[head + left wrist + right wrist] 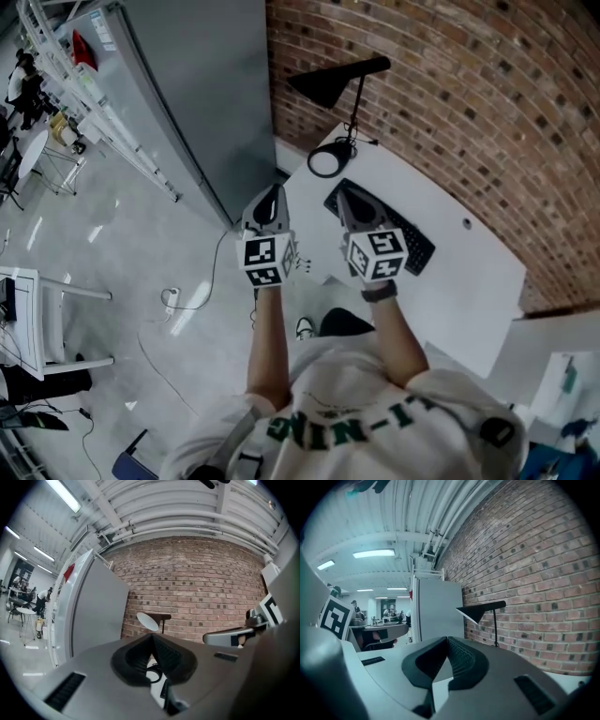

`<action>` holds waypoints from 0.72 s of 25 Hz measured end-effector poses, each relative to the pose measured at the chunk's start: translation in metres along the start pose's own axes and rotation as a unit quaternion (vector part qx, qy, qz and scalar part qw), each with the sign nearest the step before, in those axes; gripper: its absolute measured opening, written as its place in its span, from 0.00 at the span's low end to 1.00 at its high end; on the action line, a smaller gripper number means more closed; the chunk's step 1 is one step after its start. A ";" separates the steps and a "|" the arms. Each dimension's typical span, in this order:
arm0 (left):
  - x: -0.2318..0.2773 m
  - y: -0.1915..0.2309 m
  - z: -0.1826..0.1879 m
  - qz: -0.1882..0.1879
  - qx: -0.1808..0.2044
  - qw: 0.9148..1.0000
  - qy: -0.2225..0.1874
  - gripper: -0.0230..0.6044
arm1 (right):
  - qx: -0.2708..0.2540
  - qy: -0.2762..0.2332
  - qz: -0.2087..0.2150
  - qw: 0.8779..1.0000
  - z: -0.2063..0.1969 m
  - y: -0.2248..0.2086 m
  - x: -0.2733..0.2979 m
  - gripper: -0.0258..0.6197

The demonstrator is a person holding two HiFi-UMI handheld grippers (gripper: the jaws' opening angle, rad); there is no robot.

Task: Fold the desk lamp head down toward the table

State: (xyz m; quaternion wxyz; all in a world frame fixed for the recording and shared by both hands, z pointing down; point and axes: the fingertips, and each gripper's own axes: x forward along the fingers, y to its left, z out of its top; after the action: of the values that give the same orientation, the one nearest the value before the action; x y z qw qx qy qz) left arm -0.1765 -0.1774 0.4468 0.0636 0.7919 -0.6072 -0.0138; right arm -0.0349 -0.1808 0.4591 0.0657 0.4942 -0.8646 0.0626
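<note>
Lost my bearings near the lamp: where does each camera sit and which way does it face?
Head view: on the person's head, looking steeply down at the table, lamp and keyboard; shows both forearms, left gripper and right gripper.
Left gripper view: on the left gripper, looking along its shut jaws at the lamp and brick wall; right gripper shows at right.
Right gripper view: on the right gripper, looking along its shut jaws at the lamp; left gripper shows at left.
Both gripper views share the lamp and wall.
</note>
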 end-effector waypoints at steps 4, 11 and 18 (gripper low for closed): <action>0.014 0.018 0.005 0.001 -0.007 1.000 0.000 0.04 | 0.001 -0.010 0.006 1.000 0.013 0.002 0.025 0.04; 0.045 0.038 0.019 0.007 -0.002 1.000 0.000 0.04 | 0.002 -0.015 0.023 1.000 0.027 -0.002 0.065 0.04; 0.091 0.033 0.046 -0.011 0.021 1.000 -0.009 0.04 | 0.001 -0.042 0.025 0.999 0.059 -0.026 0.099 0.04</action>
State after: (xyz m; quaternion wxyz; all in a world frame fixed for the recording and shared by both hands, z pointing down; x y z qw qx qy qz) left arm -0.1890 -0.2770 0.4099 0.0408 0.7997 -0.5989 -0.0092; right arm -0.0654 -0.2874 0.4200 0.0269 0.4746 -0.8787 0.0440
